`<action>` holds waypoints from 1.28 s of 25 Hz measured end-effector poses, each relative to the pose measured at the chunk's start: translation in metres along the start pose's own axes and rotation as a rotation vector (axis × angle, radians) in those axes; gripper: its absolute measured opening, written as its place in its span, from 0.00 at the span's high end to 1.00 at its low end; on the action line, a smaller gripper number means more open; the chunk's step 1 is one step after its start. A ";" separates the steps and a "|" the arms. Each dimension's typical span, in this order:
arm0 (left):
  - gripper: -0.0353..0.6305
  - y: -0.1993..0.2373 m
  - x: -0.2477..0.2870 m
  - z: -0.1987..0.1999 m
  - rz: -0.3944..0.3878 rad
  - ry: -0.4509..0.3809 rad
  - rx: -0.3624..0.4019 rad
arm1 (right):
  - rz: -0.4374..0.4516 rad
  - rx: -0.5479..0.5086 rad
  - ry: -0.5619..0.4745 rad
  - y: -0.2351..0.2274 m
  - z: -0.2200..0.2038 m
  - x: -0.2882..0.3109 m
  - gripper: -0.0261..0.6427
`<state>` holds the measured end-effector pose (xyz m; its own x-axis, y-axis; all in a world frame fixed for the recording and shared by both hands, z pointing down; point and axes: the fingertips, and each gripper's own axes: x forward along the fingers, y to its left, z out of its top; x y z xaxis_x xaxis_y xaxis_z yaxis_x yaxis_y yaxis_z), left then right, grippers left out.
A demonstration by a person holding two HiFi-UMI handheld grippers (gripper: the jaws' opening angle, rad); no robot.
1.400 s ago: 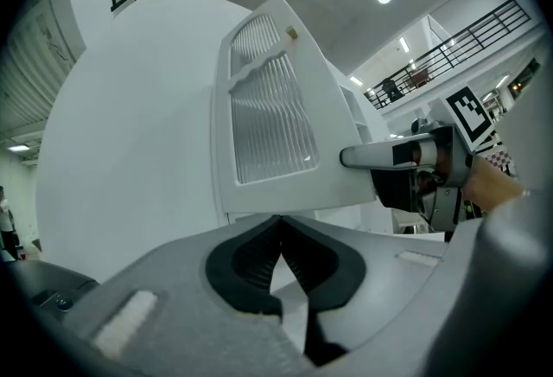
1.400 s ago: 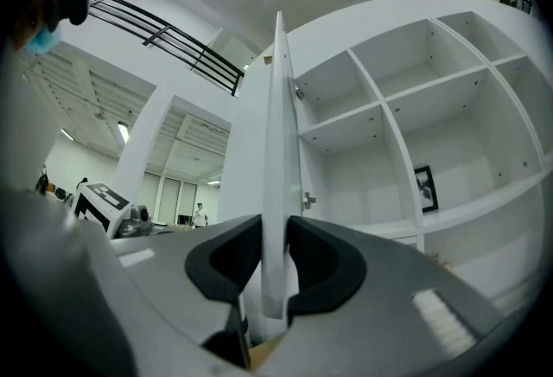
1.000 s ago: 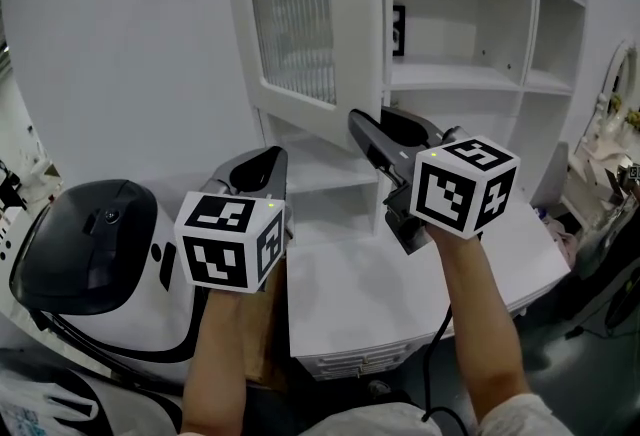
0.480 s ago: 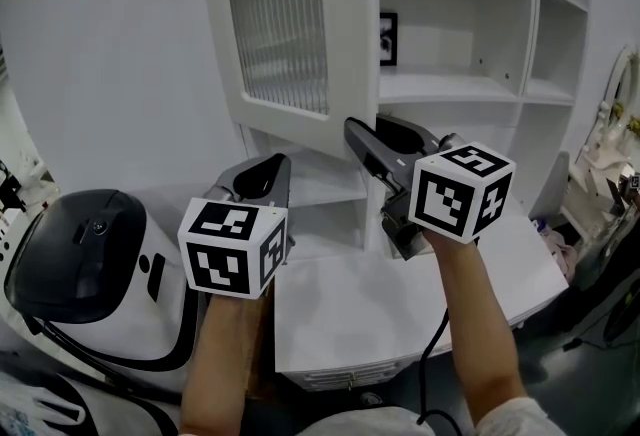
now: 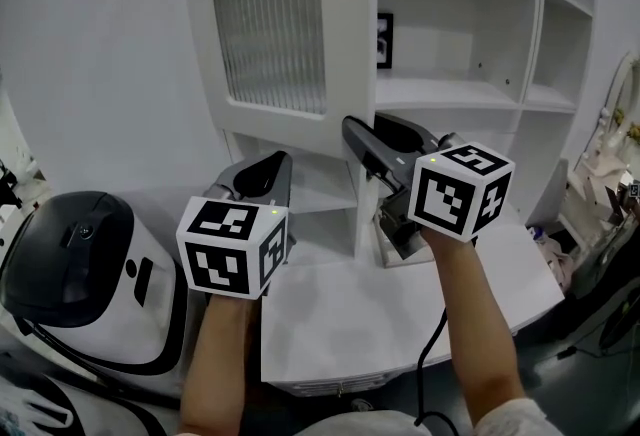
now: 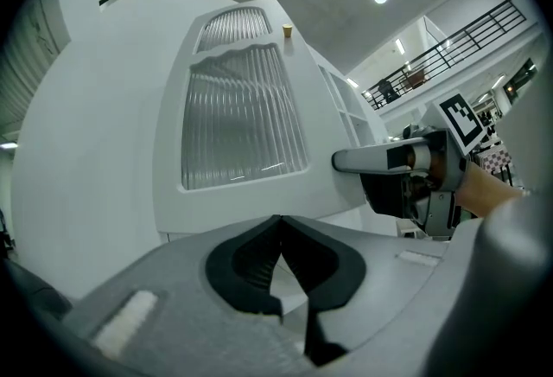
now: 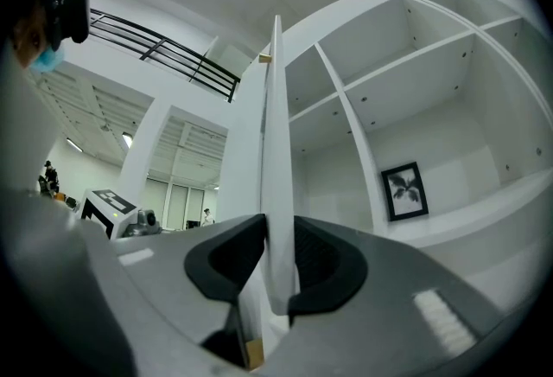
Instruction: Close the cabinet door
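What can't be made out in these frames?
Hinges: in no view; the door likely covers them.
Space behind the door: head view, blocked by its ribbed pane.
Picture: head view, partly behind the door edge.
Tan bit above the door: left gripper view, too small to name.
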<state>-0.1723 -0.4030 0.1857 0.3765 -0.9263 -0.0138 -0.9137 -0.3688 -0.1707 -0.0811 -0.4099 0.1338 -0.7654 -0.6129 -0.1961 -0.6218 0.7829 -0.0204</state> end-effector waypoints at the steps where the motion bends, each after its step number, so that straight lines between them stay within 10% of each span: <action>1: 0.95 0.000 0.003 0.000 0.001 -0.002 -0.004 | 0.001 0.001 -0.001 -0.003 0.000 0.001 0.81; 32: 0.95 -0.005 0.081 0.002 -0.011 -0.028 -0.018 | -0.124 -0.060 -0.026 -0.092 -0.005 0.032 0.67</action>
<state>-0.1365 -0.4758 0.1836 0.3904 -0.9198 -0.0395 -0.9120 -0.3805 -0.1535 -0.0493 -0.5024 0.1342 -0.6780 -0.7011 -0.2209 -0.7207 0.6931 0.0125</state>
